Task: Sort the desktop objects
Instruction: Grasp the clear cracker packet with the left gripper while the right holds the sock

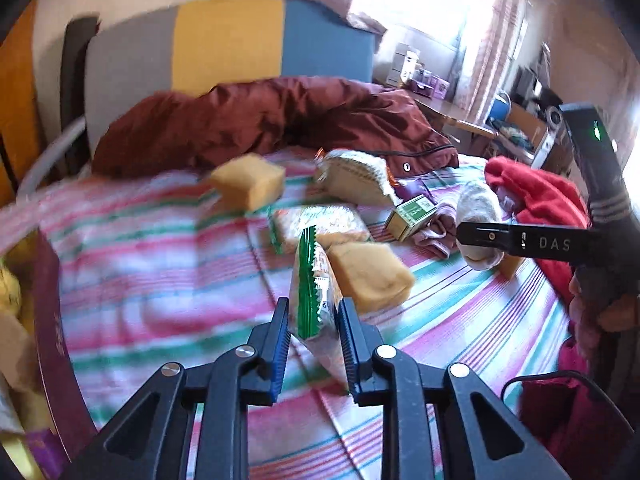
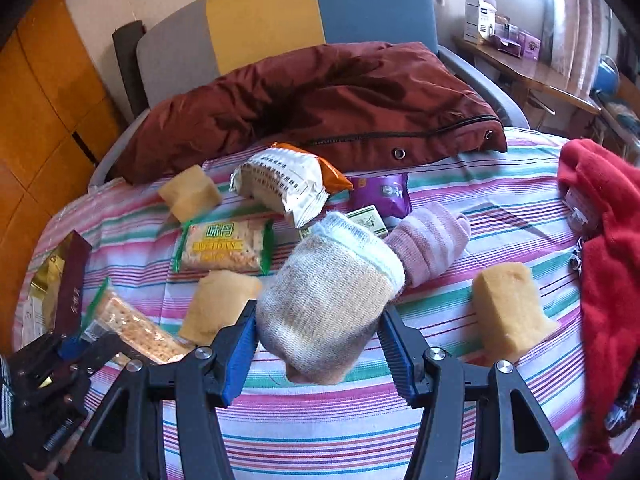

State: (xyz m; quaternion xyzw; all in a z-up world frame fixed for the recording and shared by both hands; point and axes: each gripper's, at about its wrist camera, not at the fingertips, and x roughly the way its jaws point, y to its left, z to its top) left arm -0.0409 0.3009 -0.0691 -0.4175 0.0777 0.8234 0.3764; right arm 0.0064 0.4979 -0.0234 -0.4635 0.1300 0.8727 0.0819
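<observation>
Between the left claw (image 1: 313,334) pads sits a green-edged cracker pack (image 1: 314,296), pinched and lifted off the striped bedsheet (image 1: 160,248), while the right claw (image 2: 316,338) squeezes a beige sock (image 2: 324,312). Looks like mid-carry on both, so next I'd guess each needs dropping with its own kind, maybe the maroon box (image 2: 72,280) for snacks.

Bedroom — striped bedsheet (image 2: 460,184), headboard (image 2: 260,20)
</observation>
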